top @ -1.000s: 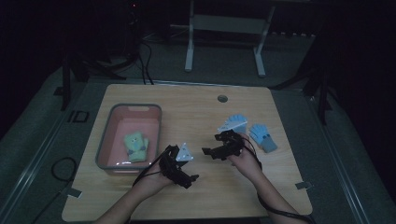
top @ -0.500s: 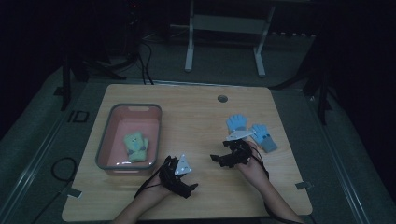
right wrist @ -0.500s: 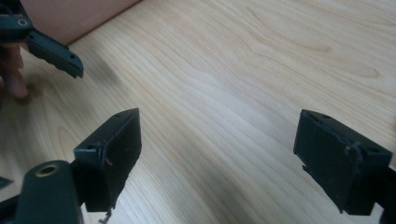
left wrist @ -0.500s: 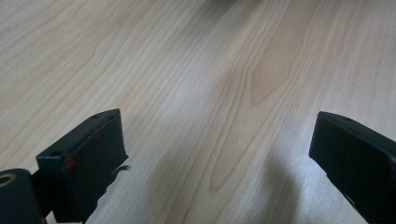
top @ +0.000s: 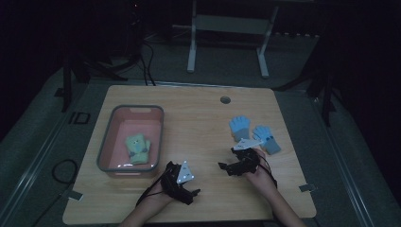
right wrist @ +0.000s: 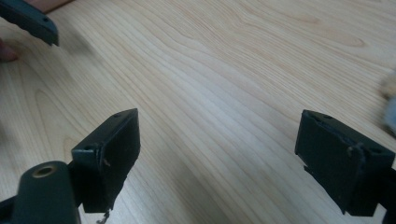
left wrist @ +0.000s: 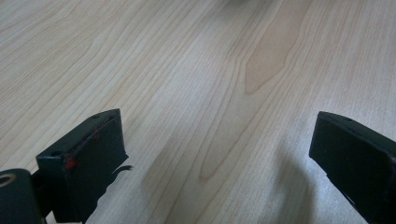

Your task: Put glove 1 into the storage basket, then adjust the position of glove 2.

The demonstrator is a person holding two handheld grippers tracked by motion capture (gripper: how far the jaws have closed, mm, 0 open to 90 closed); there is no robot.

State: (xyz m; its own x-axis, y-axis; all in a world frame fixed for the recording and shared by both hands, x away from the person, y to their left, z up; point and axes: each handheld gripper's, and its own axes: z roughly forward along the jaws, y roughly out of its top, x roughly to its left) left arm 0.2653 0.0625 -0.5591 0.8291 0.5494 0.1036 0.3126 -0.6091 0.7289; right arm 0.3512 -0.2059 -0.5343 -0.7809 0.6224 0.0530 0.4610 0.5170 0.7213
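Note:
A pair of blue gloves (top: 252, 132) lies flat on the right part of the wooden table (top: 198, 118). A green glove (top: 136, 147) rests inside the pink bin (top: 113, 134) at the left. My left gripper (top: 191, 193) sits low near the table's front edge, right of the bin, and its jaws stand wide apart over bare wood (left wrist: 219, 140). My right gripper (top: 226, 166) is just in front of the blue gloves, pointing left, open and holding nothing (right wrist: 219, 140). A blurred blue edge of a glove (right wrist: 390, 112) lies at that view's right side.
A small round hole (top: 225, 100) is set in the table near its far edge. Beyond the table stands a white metal frame (top: 227, 28) on a dark floor with cables (top: 61, 165). The other gripper's jaw tip (right wrist: 32, 21) lies at the right gripper view's upper left.
Both hands have drawn back toward the front edge of the table. The right gripper has come away from the blue gloves, which lie as before.

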